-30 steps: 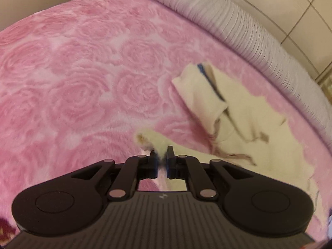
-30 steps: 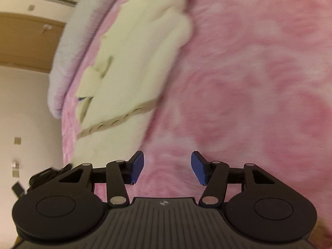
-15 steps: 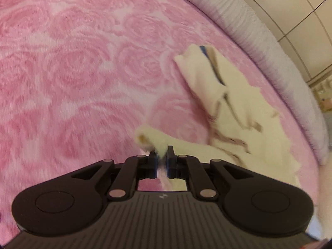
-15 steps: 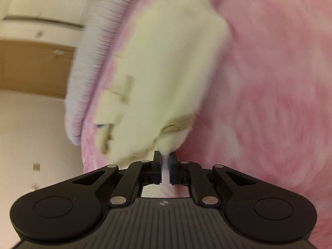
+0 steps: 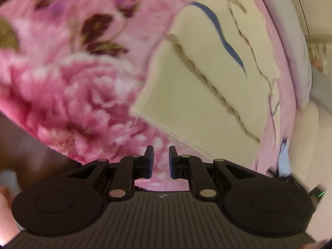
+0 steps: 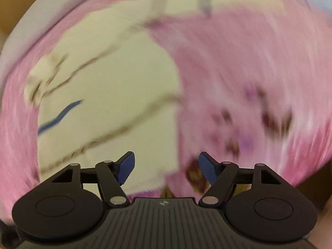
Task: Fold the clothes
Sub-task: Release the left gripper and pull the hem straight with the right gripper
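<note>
A cream garment (image 5: 199, 95) with brown stitched trim and a blue mark lies flat on the pink rose blanket (image 5: 72, 95). In the left wrist view its near corner lies just ahead and right of my left gripper (image 5: 161, 158), whose jaws stand slightly apart with nothing between them. In the right wrist view the garment (image 6: 116, 95) spreads ahead and to the left. My right gripper (image 6: 166, 169) is wide open and empty above the garment's near right edge. Both views are motion-blurred.
The blanket's near edge drops off to a dark floor (image 5: 22, 145) at the lower left of the left wrist view. A grey ribbed cover (image 5: 290, 41) runs along the bed's far side. A hand shows at the left view's lower left corner (image 5: 4, 207).
Both grippers let go of the garment and opened, the right one wide. Both pulled back toward the bed's near edge, and the garment now lies flatter.
</note>
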`<state>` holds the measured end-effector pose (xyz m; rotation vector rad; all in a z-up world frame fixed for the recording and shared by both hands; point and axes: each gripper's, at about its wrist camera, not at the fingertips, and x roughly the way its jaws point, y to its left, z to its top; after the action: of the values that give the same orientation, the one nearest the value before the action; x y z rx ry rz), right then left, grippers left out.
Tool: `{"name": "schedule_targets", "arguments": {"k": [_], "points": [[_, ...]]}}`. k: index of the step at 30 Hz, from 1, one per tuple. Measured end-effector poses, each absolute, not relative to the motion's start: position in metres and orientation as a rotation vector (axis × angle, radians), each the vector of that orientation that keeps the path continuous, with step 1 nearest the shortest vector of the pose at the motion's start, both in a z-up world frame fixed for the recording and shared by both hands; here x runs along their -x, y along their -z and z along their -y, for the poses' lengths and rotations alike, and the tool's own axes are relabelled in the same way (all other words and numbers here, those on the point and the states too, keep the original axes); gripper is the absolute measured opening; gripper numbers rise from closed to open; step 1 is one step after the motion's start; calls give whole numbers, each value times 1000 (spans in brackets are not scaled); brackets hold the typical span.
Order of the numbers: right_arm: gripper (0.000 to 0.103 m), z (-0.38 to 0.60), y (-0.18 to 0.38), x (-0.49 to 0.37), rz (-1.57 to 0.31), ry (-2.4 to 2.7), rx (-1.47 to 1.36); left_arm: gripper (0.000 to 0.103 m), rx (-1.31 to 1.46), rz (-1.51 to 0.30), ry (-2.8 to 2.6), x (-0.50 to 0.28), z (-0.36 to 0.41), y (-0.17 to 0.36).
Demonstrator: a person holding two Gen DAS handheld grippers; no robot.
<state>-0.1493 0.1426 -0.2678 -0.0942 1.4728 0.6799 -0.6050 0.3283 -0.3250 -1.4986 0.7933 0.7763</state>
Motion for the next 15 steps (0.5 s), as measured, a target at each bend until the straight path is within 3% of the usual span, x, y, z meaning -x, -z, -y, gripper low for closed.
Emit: {"name": "schedule_targets", "arguments": {"k": [2,4,9,11,12,13,15], "points": [[70,-112,296,133,-1549,-626,-137,29,1481,-743,-830,607,-329,329],[70,-98,318,122,-1570,-611,-305,36,1469,-719,-860,606,-335,335],[50,-93,363,120,-1610,-639,-507,43,1437,-658,-933,603,-350,350],[45,-95,378,125,-1647,-611,-595,51,1432,-634,-941,600,-353,354],[13,-101,375,130,-1625,-610,-588,50,1426,-634,-937,599,-354,352],[11,-107,371,134,-1599,-608,-573,37,1414,-643,-937,598,-354,350],[11,-133,337,142,-1469,-644,-378,31,1410,-629,-929,603,-353,345]]}}
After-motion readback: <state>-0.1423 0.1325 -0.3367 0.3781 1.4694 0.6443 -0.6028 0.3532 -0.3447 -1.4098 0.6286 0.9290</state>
